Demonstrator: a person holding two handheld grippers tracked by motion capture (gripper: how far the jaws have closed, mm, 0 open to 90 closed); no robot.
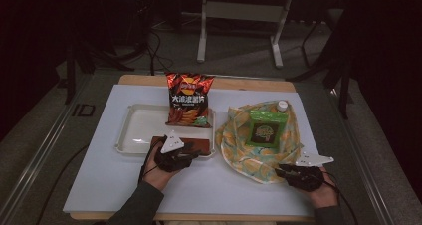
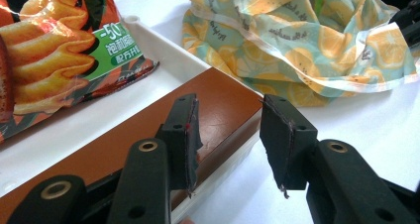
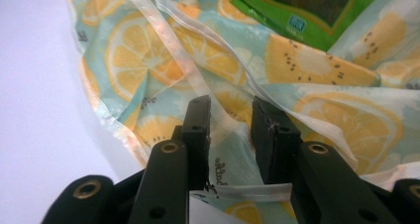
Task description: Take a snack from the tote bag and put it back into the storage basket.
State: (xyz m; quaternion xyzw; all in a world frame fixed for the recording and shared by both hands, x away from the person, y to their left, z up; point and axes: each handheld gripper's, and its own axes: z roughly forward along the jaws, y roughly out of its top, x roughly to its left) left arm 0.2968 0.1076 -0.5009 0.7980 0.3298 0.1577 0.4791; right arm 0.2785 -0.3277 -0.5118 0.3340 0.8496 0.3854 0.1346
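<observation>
Thin, crinkly plastic is what your right hand-held gripper is working with: the lemon-print bag lies spread on the desk, right of the white tray, with a green carton resting on top of it. The bag's near edge runs between your right jaws, but they stand apart and do not look pressed onto the film, so count that gripper as released, though the close view leaves some doubt. The film is light, limp and slippery; it will slide out of a shallow pinch and bunch rather than lift flat, so take hold on the doubled, clear-banded hem, where the material is thicker. The carton's weight will likely drag the bag as you pull, so draw gently. Your left hand-held gripper hovers with its jaws parted over the brown box at the tray's front edge, gripping nothing; that box looks stiff and flat-sided, best taken across its narrow width. The chip bag stands farther back in the tray.
</observation>
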